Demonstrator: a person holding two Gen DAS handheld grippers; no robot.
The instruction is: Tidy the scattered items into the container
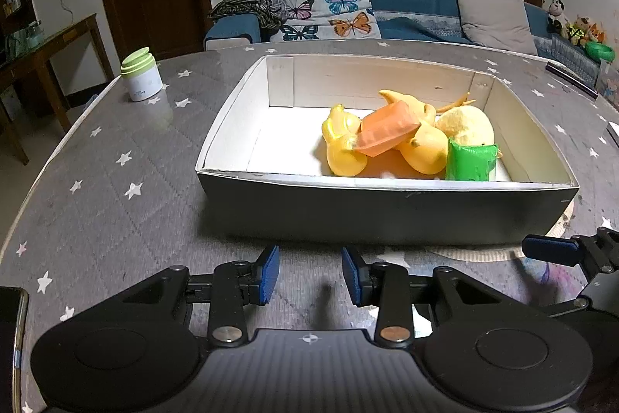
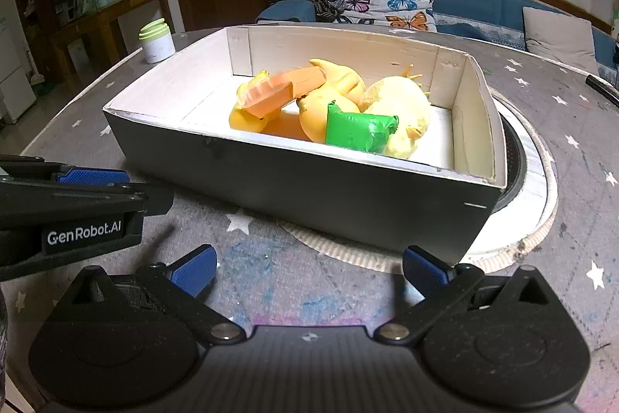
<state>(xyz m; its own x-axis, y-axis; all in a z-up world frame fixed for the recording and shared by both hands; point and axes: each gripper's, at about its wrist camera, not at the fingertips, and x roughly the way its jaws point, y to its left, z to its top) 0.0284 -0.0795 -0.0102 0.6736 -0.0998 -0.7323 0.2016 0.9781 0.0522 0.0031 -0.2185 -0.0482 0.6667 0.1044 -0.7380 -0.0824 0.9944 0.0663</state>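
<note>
The scattered items are seen already gathered inside the cardboard box (image 1: 387,211), piled toward its right half: two yellow rubber ducks (image 1: 342,149), an orange wrapped block (image 1: 387,132) lying tilted across them, a pale yellow plush chick (image 1: 470,124) against the right wall, and a green wrapped packet (image 1: 470,161) propped in front of the chick, nearest the front wall. The left half of the box floor is bare.

The left gripper (image 1: 310,273) is held in front of the box's front wall, above the star-patterned tablecloth (image 1: 116,180), its blue pads spread apart with nothing between them. The right gripper (image 2: 307,269) is held before the box's right front corner, its jaws spread wide and likewise empty.

The task is judged to be at or near its end. Only a white jar with a green lid (image 1: 141,76) is seen on the cloth, well to the left of the box; whether it counts as one of the items cannot be told. If it is to be collected, it would best be taken by the left gripper, approached level, gripped across the body below the lid, kept upright and set down in the bare left half of the box, so that the leaning orange block is not disturbed. Otherwise, both grippers are best kept clear of the box walls.
</note>
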